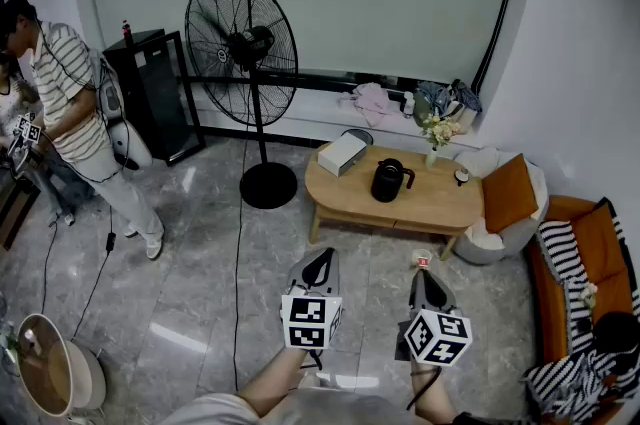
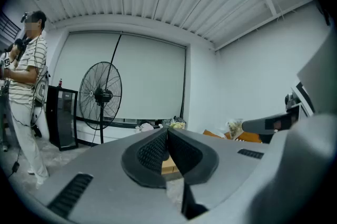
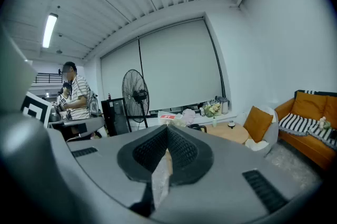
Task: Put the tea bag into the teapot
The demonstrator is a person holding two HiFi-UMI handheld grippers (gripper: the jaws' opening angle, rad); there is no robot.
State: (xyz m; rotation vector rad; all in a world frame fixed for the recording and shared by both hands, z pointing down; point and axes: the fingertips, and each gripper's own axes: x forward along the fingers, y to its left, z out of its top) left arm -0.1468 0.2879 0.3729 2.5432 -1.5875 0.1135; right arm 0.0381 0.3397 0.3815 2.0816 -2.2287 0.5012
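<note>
The black teapot (image 1: 390, 180) stands on a low oval wooden table (image 1: 440, 203) across the room. My right gripper (image 1: 424, 271) is shut on the tea bag (image 3: 160, 175), a clear-wrapped sachet pinched between the pads. Its red and white tag (image 1: 422, 260) sticks out past the tips. In the right gripper view the gripper (image 3: 167, 130) points toward the table (image 3: 231, 132), which is still well ahead. My left gripper (image 1: 322, 253) is beside it, shut and holding nothing; the left gripper view shows its gripper (image 2: 167, 130) with the pads pressed together.
A white box (image 1: 341, 154), a flower vase (image 1: 435, 138) and a small round object (image 1: 461, 176) share the table. A tall standing fan (image 1: 243, 43) is left of it. A beanbag with an orange cushion (image 1: 508, 193) and a sofa (image 1: 590, 263) lie right. A person (image 1: 75, 113) stands far left.
</note>
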